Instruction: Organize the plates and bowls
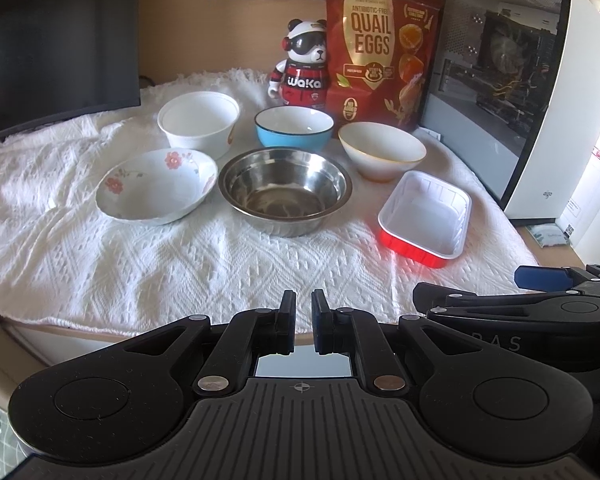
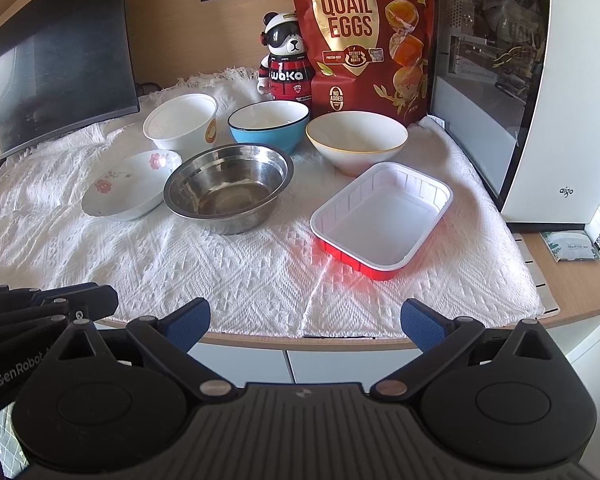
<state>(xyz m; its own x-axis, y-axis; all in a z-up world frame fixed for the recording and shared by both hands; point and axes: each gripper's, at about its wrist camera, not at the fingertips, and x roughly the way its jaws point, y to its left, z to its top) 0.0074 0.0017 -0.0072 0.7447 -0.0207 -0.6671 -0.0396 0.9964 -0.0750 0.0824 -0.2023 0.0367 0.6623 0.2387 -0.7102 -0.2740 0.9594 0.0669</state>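
Six dishes sit apart on a white cloth point(image 1: 100, 264): a white paper bowl point(image 1: 198, 122) point(image 2: 182, 126), a blue bowl point(image 1: 294, 128) point(image 2: 268, 124), a gold-rimmed white bowl point(image 1: 382, 150) point(image 2: 356, 140), a flowered shallow bowl point(image 1: 156, 186) point(image 2: 130, 186), a steel bowl point(image 1: 285, 192) point(image 2: 228, 188) and a red tray with a white inside point(image 1: 426, 220) point(image 2: 382, 220). My left gripper point(image 1: 303, 308) is shut and empty over the cloth's near edge. My right gripper point(image 2: 305, 322) stands open and empty, short of the red tray.
A quail egg bag point(image 1: 380, 52) point(image 2: 364, 40) and a panda figure point(image 1: 304, 64) point(image 2: 284, 64) stand behind the bowls. A white computer case point(image 1: 520, 92) point(image 2: 540, 100) borders the right, a dark monitor point(image 1: 56, 44) point(image 2: 56, 60) the left. A small packet point(image 2: 572, 246) lies on bare wood.
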